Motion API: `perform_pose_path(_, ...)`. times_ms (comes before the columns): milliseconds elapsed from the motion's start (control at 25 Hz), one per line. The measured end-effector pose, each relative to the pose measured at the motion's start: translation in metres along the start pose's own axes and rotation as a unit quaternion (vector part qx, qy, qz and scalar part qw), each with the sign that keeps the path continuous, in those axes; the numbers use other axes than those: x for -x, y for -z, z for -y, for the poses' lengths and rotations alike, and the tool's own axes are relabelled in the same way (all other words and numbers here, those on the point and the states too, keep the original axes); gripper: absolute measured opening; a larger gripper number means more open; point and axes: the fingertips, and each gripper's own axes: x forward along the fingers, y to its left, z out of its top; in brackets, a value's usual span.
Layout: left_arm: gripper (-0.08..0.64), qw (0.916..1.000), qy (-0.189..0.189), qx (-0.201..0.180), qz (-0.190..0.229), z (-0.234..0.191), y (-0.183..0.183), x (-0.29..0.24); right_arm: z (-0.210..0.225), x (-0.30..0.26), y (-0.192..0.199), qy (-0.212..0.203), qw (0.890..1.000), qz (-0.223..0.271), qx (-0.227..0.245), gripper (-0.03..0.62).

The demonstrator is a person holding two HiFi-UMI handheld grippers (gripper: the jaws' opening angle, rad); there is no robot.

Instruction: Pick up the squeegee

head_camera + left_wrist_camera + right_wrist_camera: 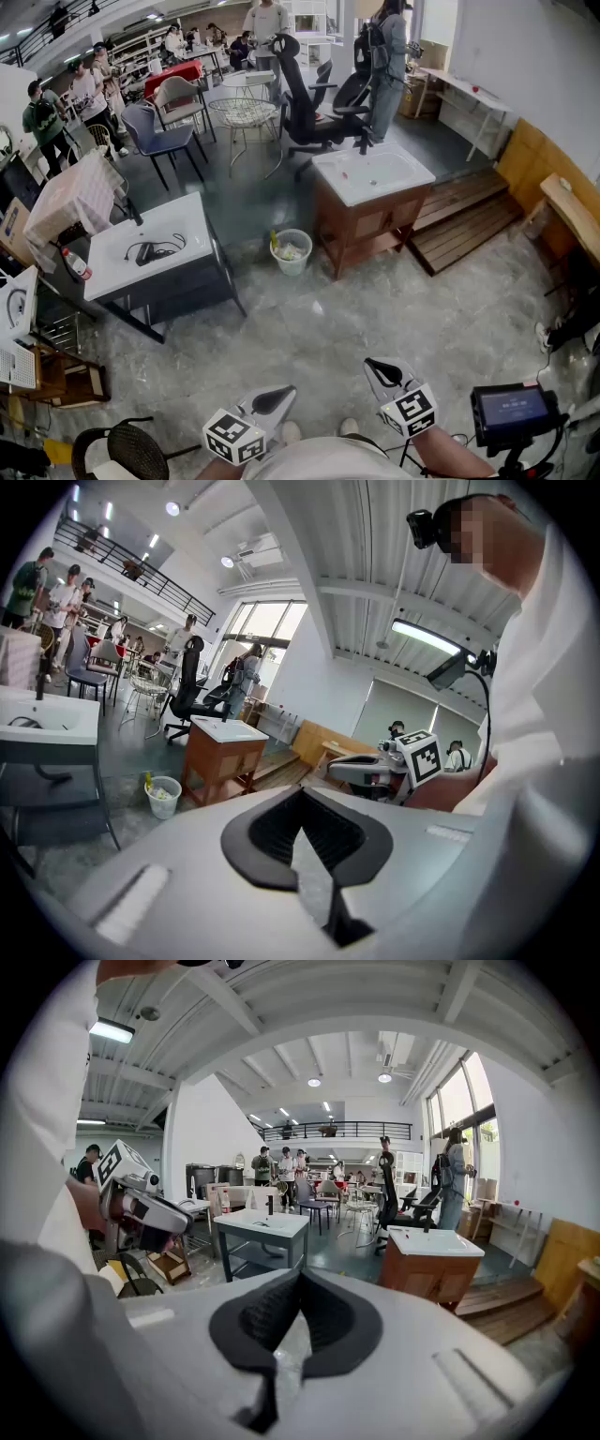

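I cannot make out a squeegee for certain. A dark object with a looped cord (150, 251) lies on the white sink counter (187, 220) at the left; too small to name. My left gripper (278, 400) and right gripper (380, 367) hang low in the head view, above the grey floor and far from both counters. Both have their jaws together with nothing between them. The left gripper (302, 794) looks toward the wooden vanity (220, 757) with the right gripper (361, 769) beside it. Seen in its own view, the right gripper (300, 1279) faces the counters, with the left gripper (141, 1208) at its left.
A wooden vanity with a white basin (361, 225) stands ahead at right, a white waste bin (292, 250) between the two counters. A black office chair (305, 103), other chairs and several people fill the back. Wooden pallets (469, 220) lie right. A small screen on a stand (511, 410) is near my right.
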Motion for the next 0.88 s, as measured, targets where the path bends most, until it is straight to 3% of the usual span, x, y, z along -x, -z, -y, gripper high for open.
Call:
perform_pose_path(240,0.008,0.9999,0.007,-0.002,-0.010,-0.045,0.004,0.026,-0.031,-0.031,-0.008,0.012,1.000,-0.003,-0.012,0.003)
perform_pose_path(520,0.008,0.9995,0.029,0.001,-0.014,-0.065,-0.008,-0.003,-0.013,-0.041,-0.003,0.031,0.999,-0.023,-0.023,0.003)
perform_pose_path(680,0.008,0.9990,0.041,-0.009,-0.017,-0.076,-0.026,-0.044,0.026,-0.065,0.006,0.037,0.998,-0.040,-0.031,0.003)
perform_pose_path(880,0.008,0.9985,0.032,-0.040,-0.020,-0.091,-0.064,-0.114,0.100,-0.098,-0.012,0.036,0.999,-0.014,-0.020,0.006)
